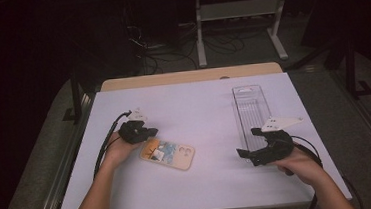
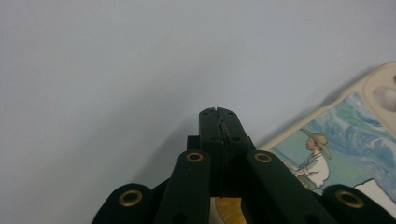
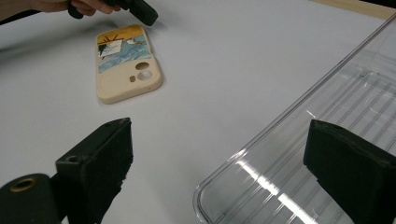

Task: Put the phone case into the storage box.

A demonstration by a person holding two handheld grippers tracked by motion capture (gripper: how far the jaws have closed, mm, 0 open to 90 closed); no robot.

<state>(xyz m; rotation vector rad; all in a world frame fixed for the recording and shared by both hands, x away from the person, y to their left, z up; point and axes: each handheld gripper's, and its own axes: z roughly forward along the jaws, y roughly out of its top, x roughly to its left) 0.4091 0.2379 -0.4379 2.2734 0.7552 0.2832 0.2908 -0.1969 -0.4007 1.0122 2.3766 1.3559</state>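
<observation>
Judging by how things lie, the work has barely begun. A phone case [image 1: 168, 155] lies flat on the table [image 1: 193, 104], decorated back up, left of the middle and toward the near edge. A clear tray [image 1: 252, 108] runs lengthwise along the right side, from near the far edge toward the person, and it looks empty.

The left gripper [image 1: 144, 133] sits at the case's left end, low over the table. Its jaws are pressed fully together, as the left gripper view shows, with the case [image 2: 341, 154] just to the right of the tips [image 2: 219, 116] and a yellow corner of it under the jaw arms. Nothing is pinched between them, so this looks like a closed tip set to nudge or pin the case rather than a grasp; whether it touches the case I cannot tell.

The right gripper [image 1: 242, 153] hangs at the tray's near end, jaws spread wide and holding nothing. In the right gripper view the tray's near corner [image 3: 280, 168] lies between the two pads [image 3: 112, 154], not gripped.

Done: both tools are in position. Left, as I read it: taking hold of the case, lifting it, carrying it across toward the right side and setting it in the tray.
</observation>
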